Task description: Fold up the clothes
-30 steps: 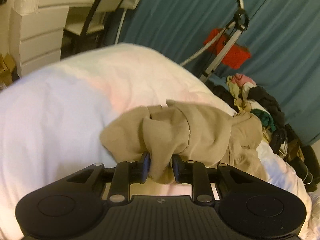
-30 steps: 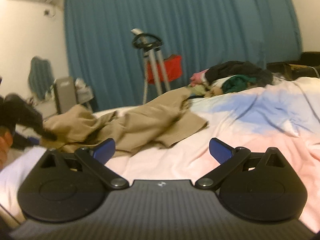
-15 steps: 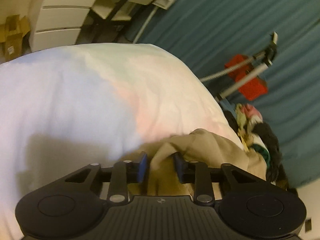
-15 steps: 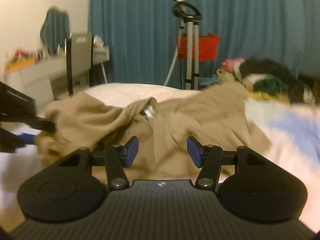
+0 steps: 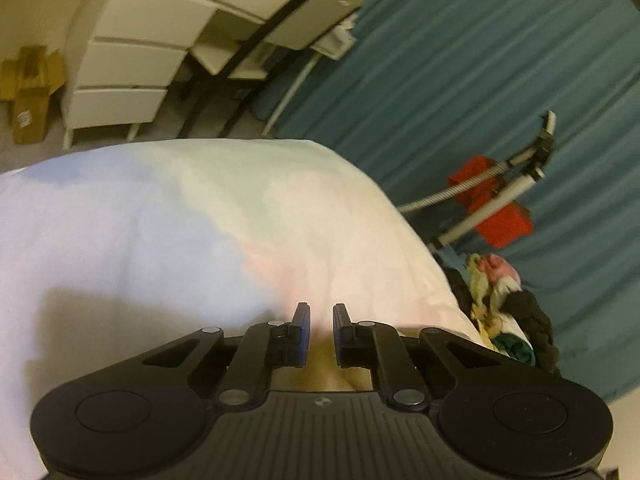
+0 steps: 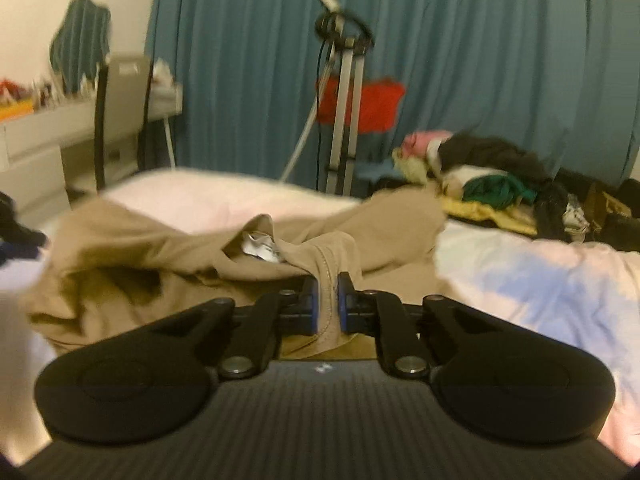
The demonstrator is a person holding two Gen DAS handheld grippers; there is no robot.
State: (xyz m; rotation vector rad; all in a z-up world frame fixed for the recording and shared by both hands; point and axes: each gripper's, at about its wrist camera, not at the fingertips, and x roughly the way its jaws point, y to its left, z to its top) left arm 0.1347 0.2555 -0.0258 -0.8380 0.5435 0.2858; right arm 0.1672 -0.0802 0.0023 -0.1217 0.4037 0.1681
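A crumpled tan garment point(image 6: 160, 256) lies on the pale bed cover point(image 6: 540, 280), with a white label showing at its opening. My right gripper point(image 6: 328, 284) is shut on a stitched hem of the garment. In the left wrist view my left gripper point(image 5: 318, 320) has its jaws nearly together; tan cloth point(image 5: 320, 376) shows low between and under the fingers, and the grip itself is mostly hidden. The left gripper point(image 6: 16, 236) shows as a dark blurred shape at the right wrist view's left edge, by the garment's far end.
A pile of mixed clothes point(image 6: 488, 176) sits on the bed's far right; it also shows in the left wrist view point(image 5: 512, 308). A metal stand with red cloth point(image 6: 348, 100) stands before the blue curtain point(image 6: 480, 40). White drawers point(image 5: 128, 64) and a chair point(image 6: 124, 92) stand left.
My right gripper moved in to the garment and shut on its hem. My left gripper drew the cloth back; the garment dropped below its fingers, out of most of its view.
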